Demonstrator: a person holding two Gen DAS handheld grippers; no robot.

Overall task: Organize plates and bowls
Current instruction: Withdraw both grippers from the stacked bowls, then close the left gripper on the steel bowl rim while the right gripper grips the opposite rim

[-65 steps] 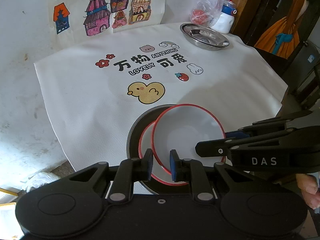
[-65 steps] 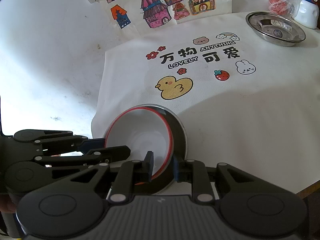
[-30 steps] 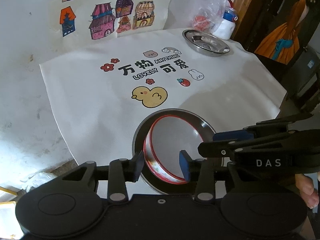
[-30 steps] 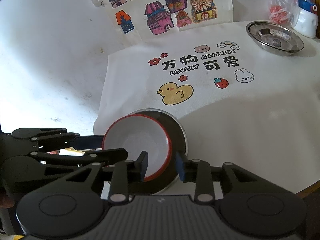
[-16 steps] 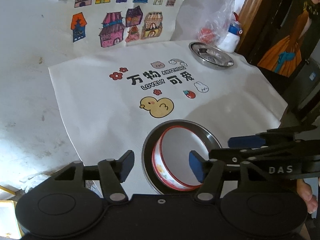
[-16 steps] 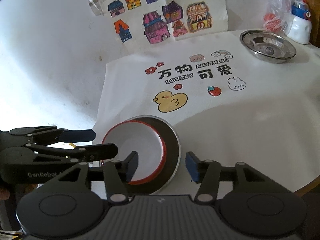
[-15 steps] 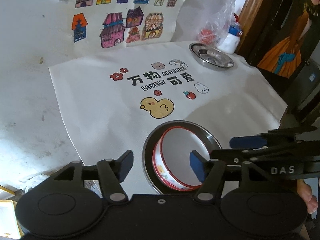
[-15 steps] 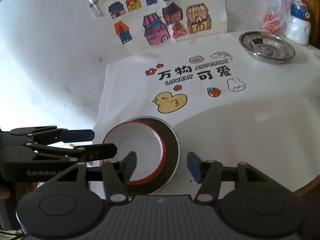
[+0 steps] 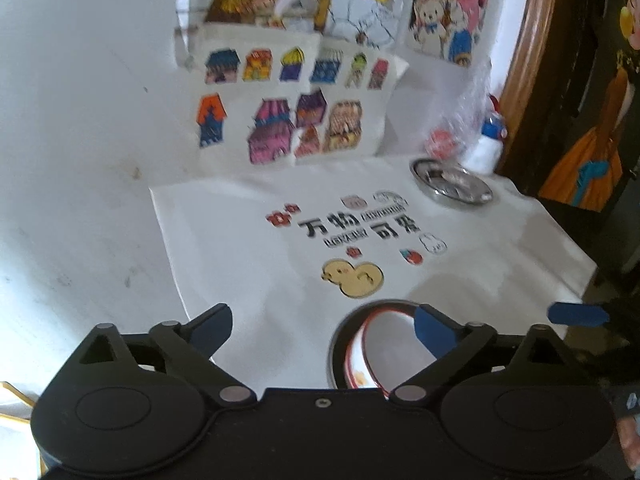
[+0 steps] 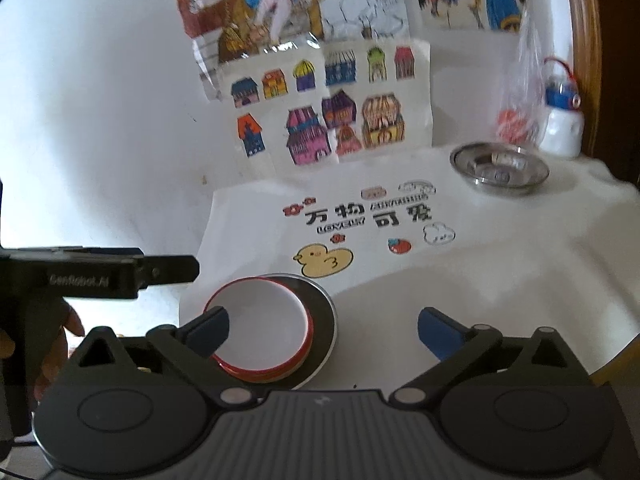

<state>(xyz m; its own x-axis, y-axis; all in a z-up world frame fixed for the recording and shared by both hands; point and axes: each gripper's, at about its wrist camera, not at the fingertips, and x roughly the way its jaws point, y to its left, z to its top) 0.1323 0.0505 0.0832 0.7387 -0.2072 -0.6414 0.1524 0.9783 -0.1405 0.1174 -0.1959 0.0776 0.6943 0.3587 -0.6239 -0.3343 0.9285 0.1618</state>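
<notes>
Pulled back and raised since half a second ago, with both jaws spread wider and the red-rimmed bowls left nested on the grey plate.

Left wrist view: left gripper (image 9: 322,326) spread wide, pinching nothing, hovering over the near part of the white printed cloth (image 9: 248,248). Red-rimmed bowls (image 9: 384,350) stacked inside the grey plate (image 9: 340,344), near and right, close to the cloth's near edge; probably stacked there to gather the tableware in one pile. Steel dish (image 9: 452,186) far right, well apart from the pile, with bare cloth between for travel.

Right wrist view: right gripper (image 10: 322,326) likewise spread and empty. Same bowls (image 10: 260,320) in the plate (image 10: 322,316), sitting left of centre near the cloth's left edge. Steel dish (image 10: 498,170) far right, just beside a white bottle (image 10: 562,126) and a plastic bag (image 10: 516,116), so tighter room there. Counter (image 10: 624,332) edge curving close on the near right.
</notes>
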